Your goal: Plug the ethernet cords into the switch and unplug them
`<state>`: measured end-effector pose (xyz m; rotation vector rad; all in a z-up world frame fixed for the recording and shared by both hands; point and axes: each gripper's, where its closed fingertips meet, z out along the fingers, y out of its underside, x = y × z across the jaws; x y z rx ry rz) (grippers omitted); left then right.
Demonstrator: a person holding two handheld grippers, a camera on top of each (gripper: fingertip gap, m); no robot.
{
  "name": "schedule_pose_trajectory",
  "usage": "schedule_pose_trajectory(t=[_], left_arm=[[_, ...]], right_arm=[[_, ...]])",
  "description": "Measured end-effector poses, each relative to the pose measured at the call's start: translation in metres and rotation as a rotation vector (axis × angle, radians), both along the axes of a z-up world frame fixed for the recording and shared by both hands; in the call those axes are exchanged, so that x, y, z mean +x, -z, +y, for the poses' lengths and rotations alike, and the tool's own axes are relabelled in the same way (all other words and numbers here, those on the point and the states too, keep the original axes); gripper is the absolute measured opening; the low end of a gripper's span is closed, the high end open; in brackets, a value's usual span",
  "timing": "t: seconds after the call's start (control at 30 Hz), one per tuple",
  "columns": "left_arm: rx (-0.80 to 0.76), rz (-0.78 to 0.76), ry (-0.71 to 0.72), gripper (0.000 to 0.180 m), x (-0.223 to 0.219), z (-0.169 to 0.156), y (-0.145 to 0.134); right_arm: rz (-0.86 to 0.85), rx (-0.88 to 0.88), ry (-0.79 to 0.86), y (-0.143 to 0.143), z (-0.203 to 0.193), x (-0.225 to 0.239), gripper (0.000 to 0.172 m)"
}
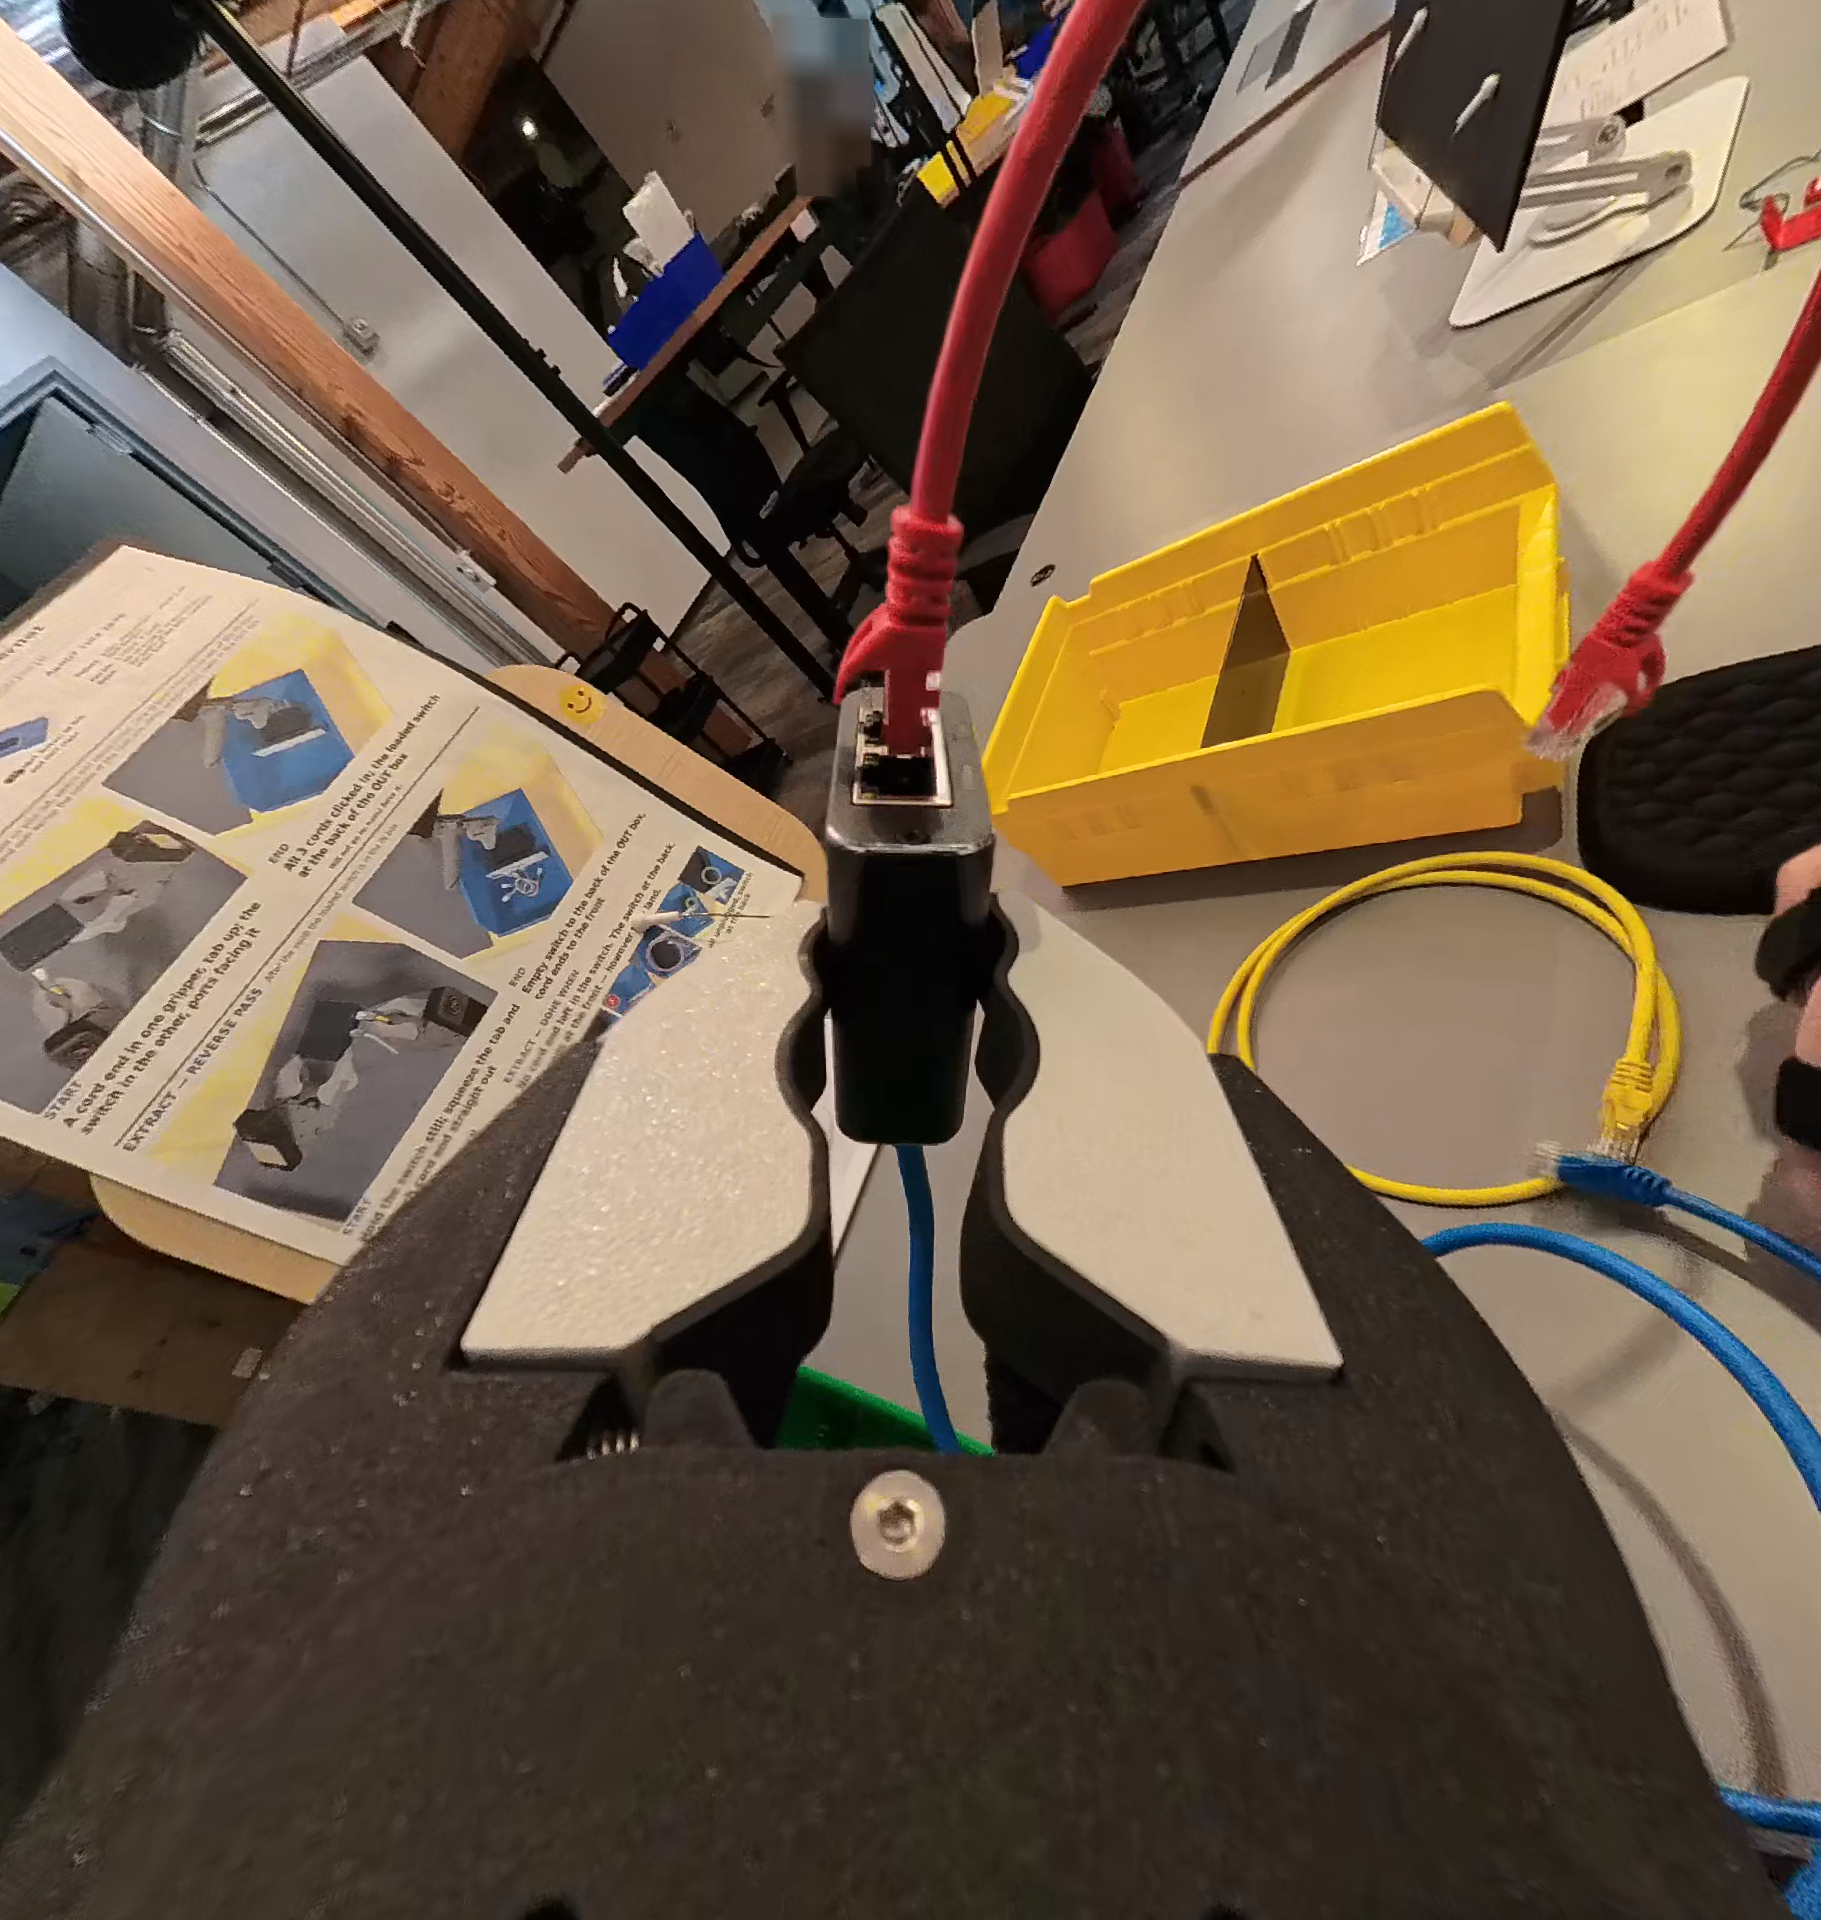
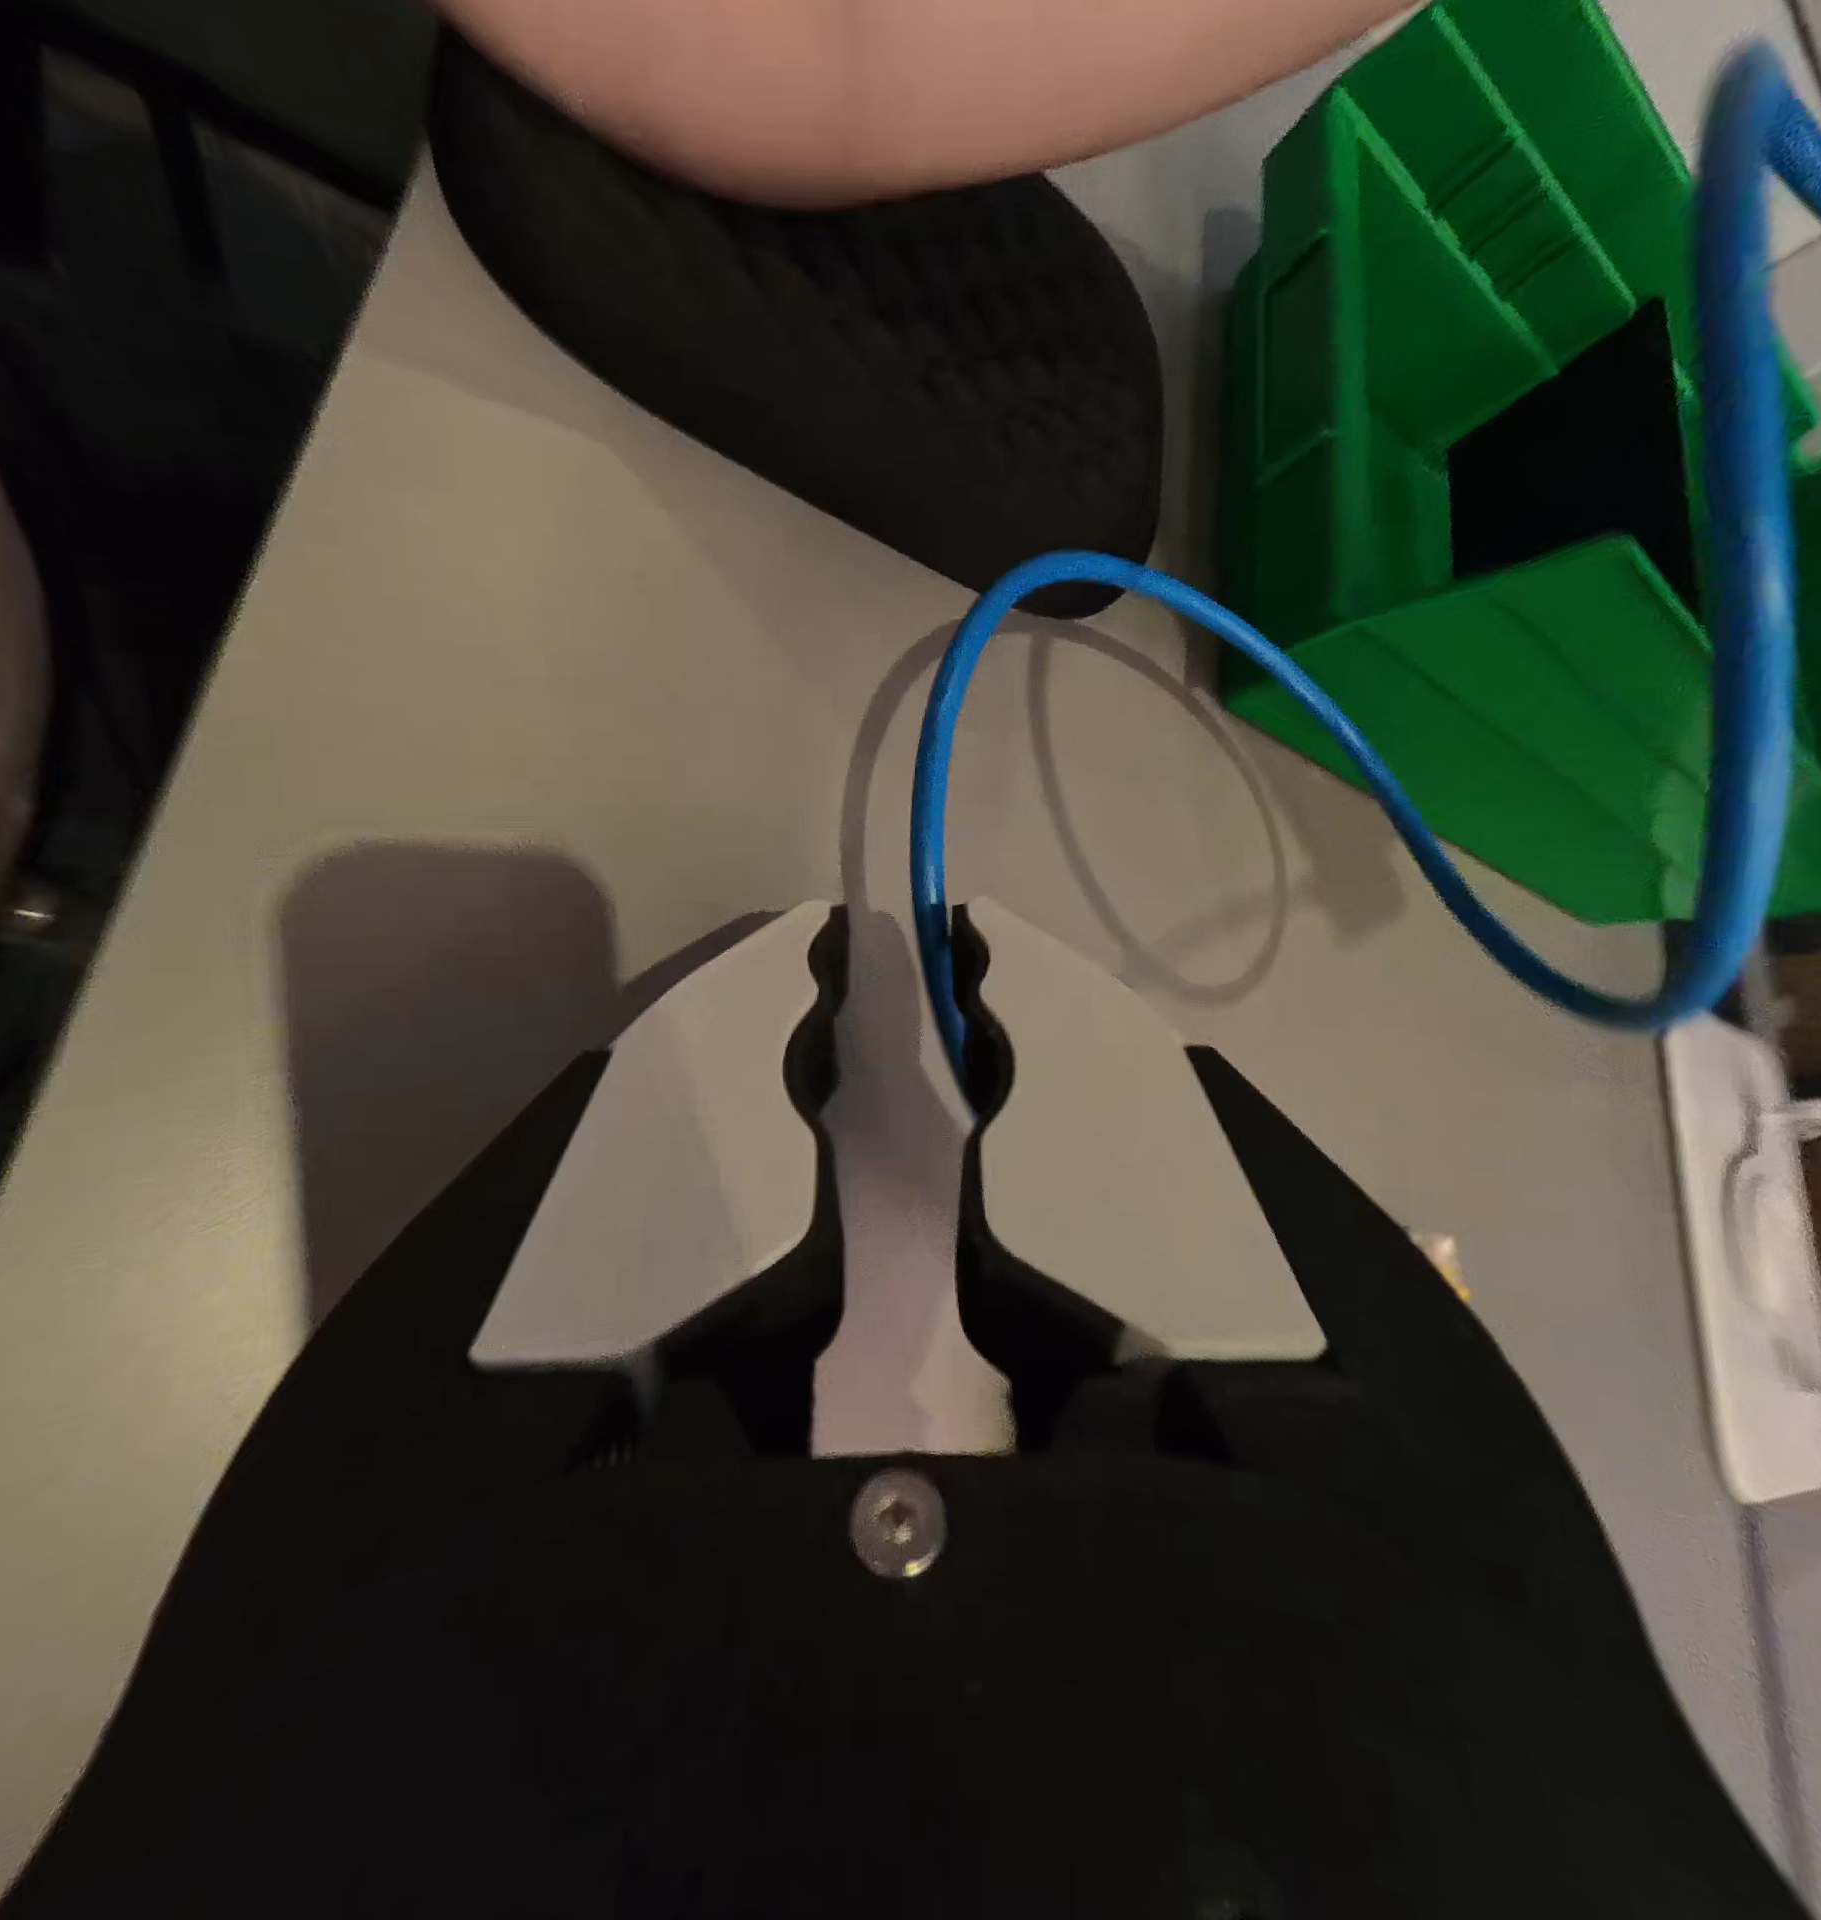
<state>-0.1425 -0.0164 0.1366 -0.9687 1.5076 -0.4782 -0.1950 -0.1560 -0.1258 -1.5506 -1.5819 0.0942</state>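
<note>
While the left tongs (image 1: 906, 997) clench the black switch (image 1: 906, 935) upright at frame centre, red cord (image 1: 921, 623) plugged atop, the right tongs (image 2: 901, 997) stand parted, blue cord (image 2: 937, 810) slack against one finger.

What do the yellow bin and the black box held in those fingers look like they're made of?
Yellow bin: moulded plastic by the look, semi-glossy, with ribbed walls and slots.
Black box: smooth black casing with rounded corners, probably plastic or painted metal; shiny metal lines its ports.
</note>
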Motion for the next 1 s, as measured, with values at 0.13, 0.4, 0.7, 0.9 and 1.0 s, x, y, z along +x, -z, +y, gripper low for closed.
schedule_pose_trajectory(t=[0.13, 0.4, 0.7, 0.9, 1.0], left_arm=[[-0.020, -0.031, 0.013, 0.024, -0.009, 0.001, -0.006], [-0.019, -0.023, -0.008, 0.024, -0.012, 0.006, -0.005], [-0.022, -0.008, -0.012, 0.024, -0.009, 0.010, 0.000], [-0.033, -0.021, -0.034, 0.024, -0.014, 0.018, -0.001], [-0.042, -0.032, -0.044, 0.024, -0.016, 0.023, -0.001]], right_arm=[[0.147, -0.184, 0.067, -0.023, -0.014, 0.042, 0.030], [-0.096, -0.324, 0.365, 0.023, 0.020, 0.131, 0.027], [-0.083, -0.537, 0.377, 0.031, 0.022, 0.124, 0.007], [0.194, -0.682, 0.279, -0.005, 0.003, 0.100, 0.007], [0.294, -0.692, 0.245, -0.037, -0.008, 0.099, 0.007]])
